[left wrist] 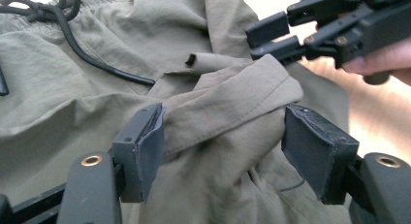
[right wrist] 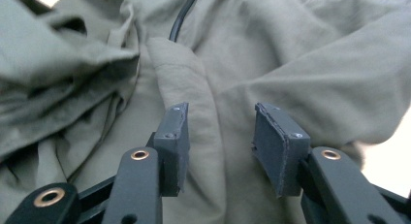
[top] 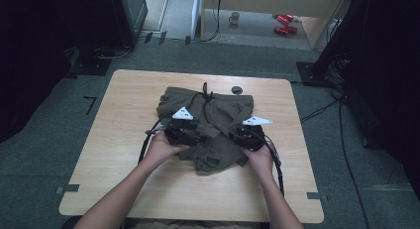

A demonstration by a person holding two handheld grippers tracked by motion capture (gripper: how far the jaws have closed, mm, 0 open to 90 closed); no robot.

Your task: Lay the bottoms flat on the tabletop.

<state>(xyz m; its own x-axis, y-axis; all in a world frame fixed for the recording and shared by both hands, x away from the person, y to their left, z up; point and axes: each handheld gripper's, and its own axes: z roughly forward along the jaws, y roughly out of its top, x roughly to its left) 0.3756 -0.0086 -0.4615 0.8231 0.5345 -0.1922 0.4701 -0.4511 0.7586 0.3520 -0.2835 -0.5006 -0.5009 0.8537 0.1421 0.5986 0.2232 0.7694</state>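
A pair of olive shorts (top: 205, 125) lies crumpled in the middle of the wooden worktop (top: 124, 135), waistband at the far side with its black drawstring (top: 204, 92) knotted on top. I hold my left hand-held gripper (top: 195, 135) over the near left part of the shorts and my right hand-held gripper (top: 238, 137) over the near right part. In the left gripper view, my left hand-held gripper (left wrist: 223, 141) stands released, its jaws wide apart on either side of a raised hemmed fold of cloth (left wrist: 232, 103). Farther off there, the other hand-held gripper's jaws touch the top of that same fold. In the right gripper view, my right hand-held gripper (right wrist: 220, 146) is also released, jaws apart with a flat stitched strip of the shorts (right wrist: 194, 88) between them.
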